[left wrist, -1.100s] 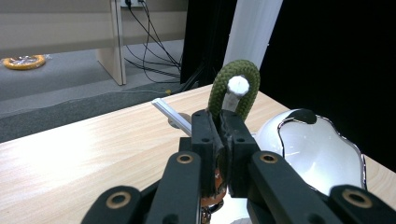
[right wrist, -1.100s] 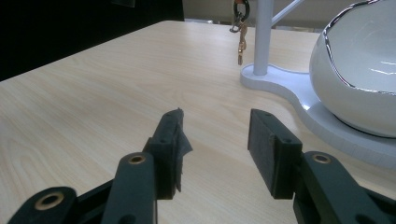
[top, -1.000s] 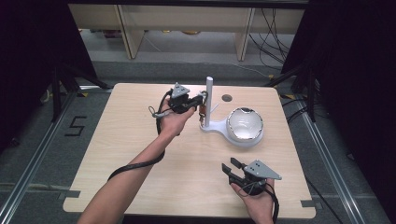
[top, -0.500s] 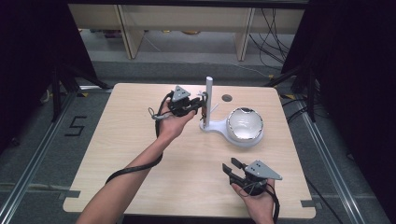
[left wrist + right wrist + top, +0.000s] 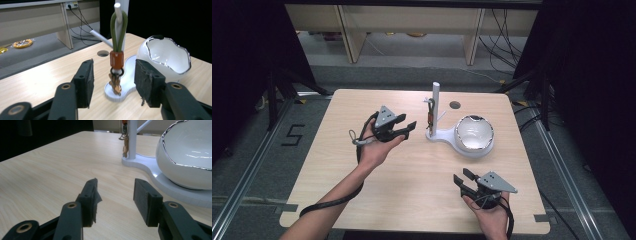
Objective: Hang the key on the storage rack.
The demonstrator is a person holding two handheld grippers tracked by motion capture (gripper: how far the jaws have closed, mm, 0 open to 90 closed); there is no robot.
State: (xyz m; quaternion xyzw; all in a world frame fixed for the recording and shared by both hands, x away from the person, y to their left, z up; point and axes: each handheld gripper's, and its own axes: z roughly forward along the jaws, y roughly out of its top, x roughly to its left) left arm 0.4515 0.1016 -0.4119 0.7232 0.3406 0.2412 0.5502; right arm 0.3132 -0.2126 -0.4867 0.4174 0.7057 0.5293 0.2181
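Green-looped keychain (image 5: 117, 50) hangs on stand (image 5: 120, 93); left gripper (image 5: 404, 129) just opened, empty.

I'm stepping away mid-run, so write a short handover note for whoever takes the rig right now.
Left tool: open, nothing between its jaws, which have just been opening; it sits left of the stand, clear of it.
Right tool: open, empty, low over the table's near right part.
Key ring: green loop hung on a peg of the white stand, keys dangling beside the post. The white bowl sits on the stand's base.
Done: key ring hung and let go.
Left: apparently nothing but drawing the left tool back; check the loop sits firmly on the peg.
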